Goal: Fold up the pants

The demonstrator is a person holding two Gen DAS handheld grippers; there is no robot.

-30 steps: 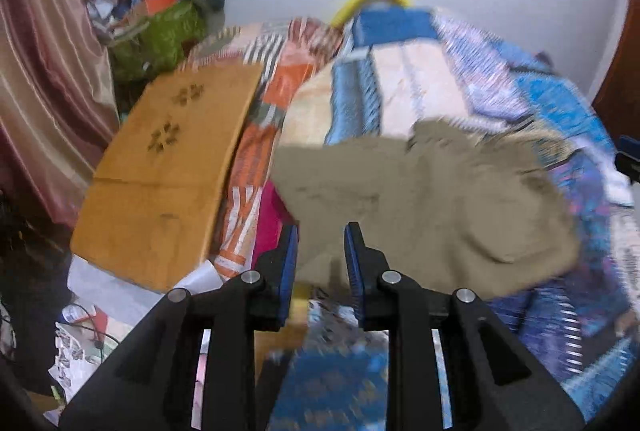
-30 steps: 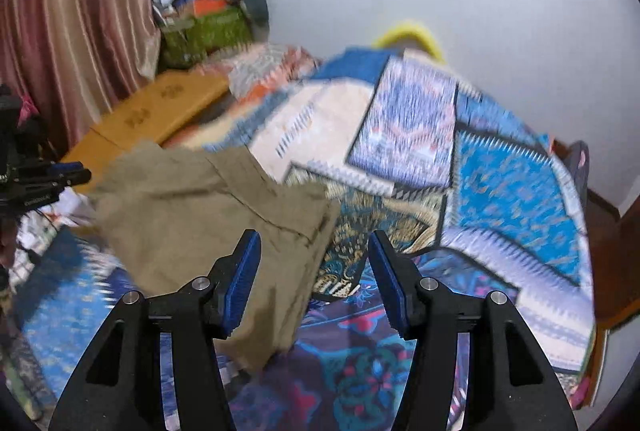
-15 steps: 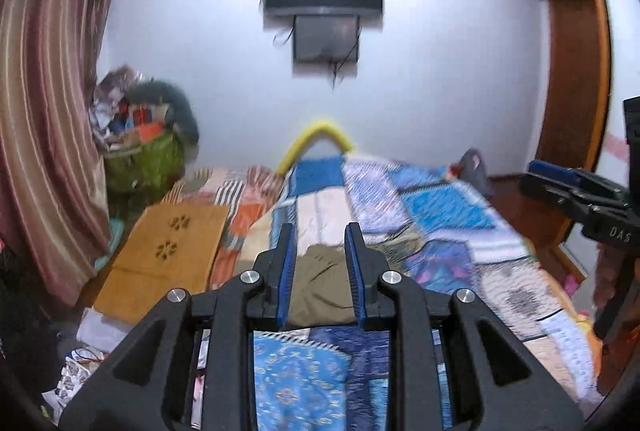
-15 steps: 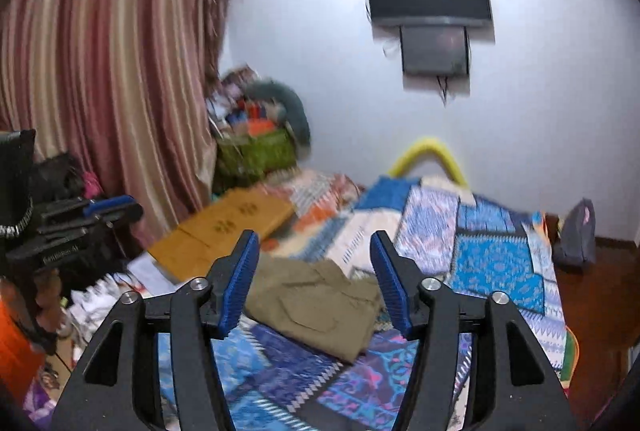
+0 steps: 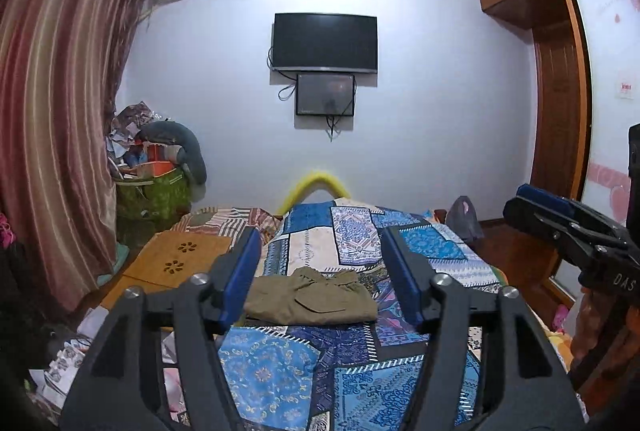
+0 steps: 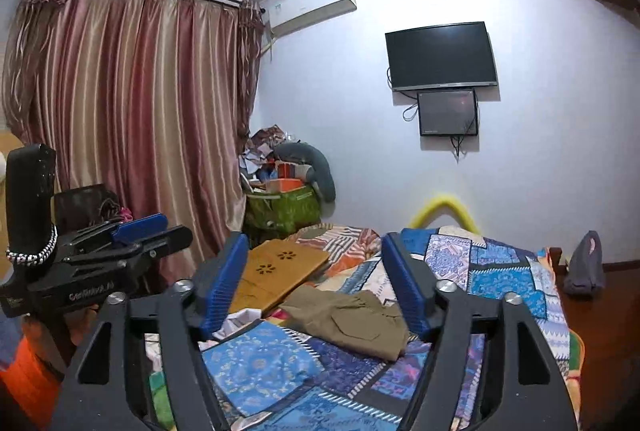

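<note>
Left wrist view: olive pants (image 5: 310, 297) lie folded, compact; both grippers' fingers (image 5: 240, 281) apart, empty.

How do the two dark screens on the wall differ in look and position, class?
The television is the larger and wider of the two; the small screen is clearly narrower. The television hangs higher, with the small screen directly beneath it. The television's face looks uniformly black, while the small screen looks greyer with faint reflections. Both are dark, switched-off rectangles on the white wall, with cables hanging near them.
</note>
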